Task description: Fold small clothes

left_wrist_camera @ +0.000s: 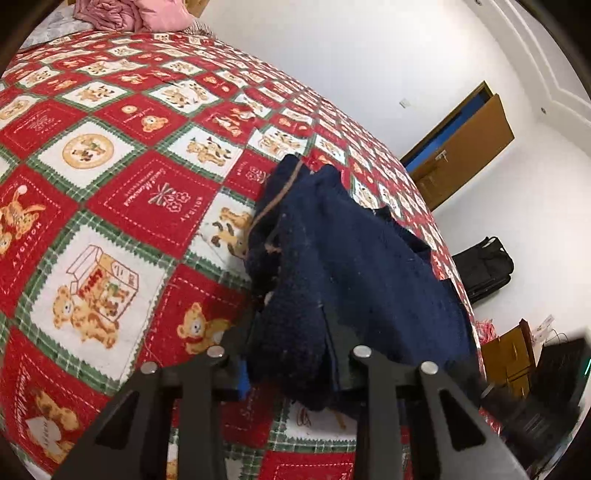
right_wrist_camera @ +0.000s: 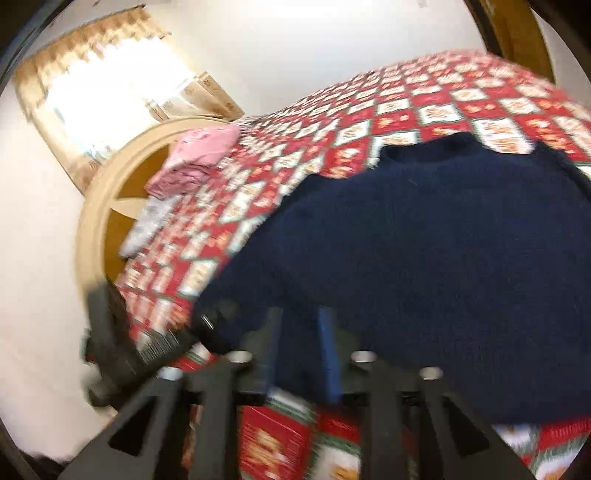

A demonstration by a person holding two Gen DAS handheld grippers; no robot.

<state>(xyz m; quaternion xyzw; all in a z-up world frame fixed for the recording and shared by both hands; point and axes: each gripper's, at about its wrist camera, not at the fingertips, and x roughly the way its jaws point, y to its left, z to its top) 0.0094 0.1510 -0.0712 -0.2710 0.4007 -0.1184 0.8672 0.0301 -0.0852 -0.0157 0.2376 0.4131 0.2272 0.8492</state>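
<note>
Left claw (left_wrist_camera: 286, 354) clamps a navy garment (left_wrist_camera: 354, 266) on the bear-print bed (left_wrist_camera: 122, 177) — right claw (right_wrist_camera: 301, 354) w/ fingers apart, cloth between, view blurred

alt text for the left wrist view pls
A navy knit garment lies bunched on a red teddy-bear patchwork bedspread, its near edge between the fingers of the left hand-held gripper. Pink clothes sit far back; a wooden door stands right.
</note>
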